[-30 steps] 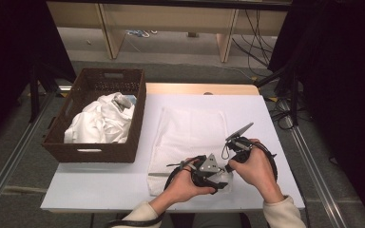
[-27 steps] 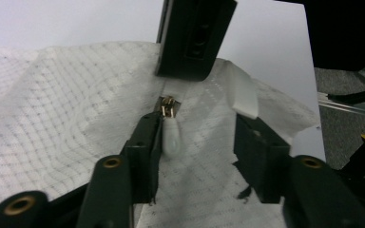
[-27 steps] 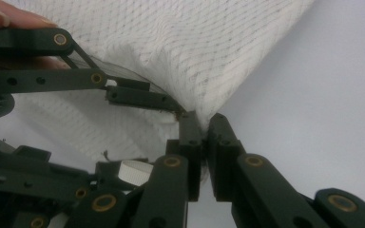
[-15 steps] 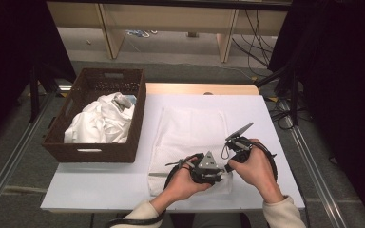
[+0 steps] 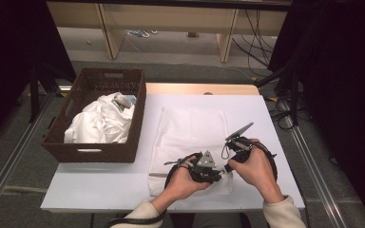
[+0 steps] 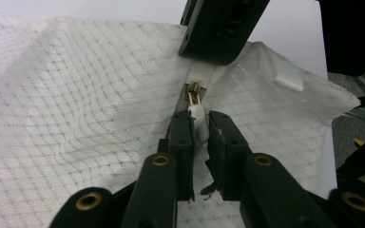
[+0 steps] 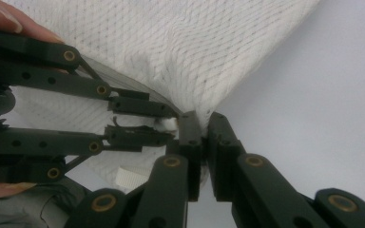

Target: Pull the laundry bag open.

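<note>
1. On the high view I have the white mesh bag (image 5: 190,142) lying flat on the white table (image 5: 100,183), its lower end close to the table's near edge, right of the middle.
2. My left gripper (image 5: 221,175) and right gripper (image 5: 228,167) meet at the bag's near right corner, just beside each other, with a hand (image 5: 183,183) on the left one and a hand (image 5: 254,166) on the right one.
3. In the left gripper view, my left gripper (image 6: 200,128) has its jaws nearly together, pinching the small white zip pull tab (image 6: 198,121). The metal zip slider (image 6: 193,92) sits just beyond the jaw tips, on the seam of the bag (image 6: 76,109).
4. In the right gripper view, my right gripper (image 7: 203,124) is clamped on the edge of the bag (image 7: 190,52), with only a thin gap between the jaws and the mesh drawn into a peak that runs down into them.
5. The same view shows the left gripper's jaws coming in from the left, their tips just beside mine.
6. A white tag (image 6: 285,76) is sewn near the bag's corner; I can read no writing on it, nor any brand elsewhere.
7. At the table's left edge stands a dark wicker basket (image 5: 78,154) holding crumpled white cloth (image 5: 100,121), well apart from the bag's near corner.
</note>
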Demonstrator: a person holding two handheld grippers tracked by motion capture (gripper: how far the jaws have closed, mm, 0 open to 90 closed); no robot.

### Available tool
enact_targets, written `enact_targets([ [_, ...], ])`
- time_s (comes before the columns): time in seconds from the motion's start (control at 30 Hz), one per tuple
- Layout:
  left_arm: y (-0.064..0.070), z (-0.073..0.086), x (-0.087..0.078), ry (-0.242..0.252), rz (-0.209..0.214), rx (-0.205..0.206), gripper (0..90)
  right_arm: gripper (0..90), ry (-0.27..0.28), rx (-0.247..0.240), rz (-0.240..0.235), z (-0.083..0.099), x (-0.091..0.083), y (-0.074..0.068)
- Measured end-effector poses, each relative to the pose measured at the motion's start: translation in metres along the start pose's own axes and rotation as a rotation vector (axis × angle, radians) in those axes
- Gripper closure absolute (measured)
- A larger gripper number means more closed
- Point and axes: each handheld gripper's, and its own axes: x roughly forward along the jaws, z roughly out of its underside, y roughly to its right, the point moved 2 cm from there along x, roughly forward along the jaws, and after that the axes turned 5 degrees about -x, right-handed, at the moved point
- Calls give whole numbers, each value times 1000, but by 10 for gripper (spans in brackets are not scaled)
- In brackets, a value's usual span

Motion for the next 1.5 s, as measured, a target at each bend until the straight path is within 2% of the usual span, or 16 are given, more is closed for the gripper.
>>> enact_targets([
  [0.03,0,-1,0,-5,-7,7,805,862,-14,20,-5,0,0,-1],
  [0.1,0,-1,0,-1,-9,5,813,862,-5,-28,1,0,1,3],
  [0.2,0,-3,-2,-19,-24,38,818,862,-8,-29,-3,0,1,3],
  [0.37,2,-4,-4,-7,-29,26,825,862,-1,-25,-3,0,1,4],
  [0.4,2,-3,-5,-4,-23,15,825,862,-16,29,-3,1,1,0],
  [0.57,0,-3,-6,4,-12,-12,830,862,-14,-8,2,1,2,3],
  [0.67,-1,-3,-5,-1,-4,-35,831,862,-29,43,4,1,2,-2],
  [0.77,-1,-3,-4,-2,-1,-52,834,862,1,-8,10,0,5,1],
  [0.87,-1,-3,-5,-5,8,-74,841,863,-45,32,-12,1,2,-2],
  [0.97,-2,-4,-7,4,13,-92,864,863,-29,26,-2,1,3,-1],
  [1.0,-2,-5,-8,3,12,-60,864,863,-31,20,-1,1,2,0],
  [1.07,-3,-5,-8,0,12,-56,864,863,-24,-2,-9,1,3,2],
  [1.13,-2,-5,-8,0,12,-64,864,863,-39,27,-6,1,2,-1],
  [1.23,-2,-5,-8,3,10,-78,864,862,-10,0,-3,1,4,2],
  [1.37,-1,-5,-10,-4,8,-80,865,863,-23,-26,-10,1,4,5],
  [1.5,0,-5,-12,-12,17,-91,865,864,-33,-9,-10,2,4,4],
])
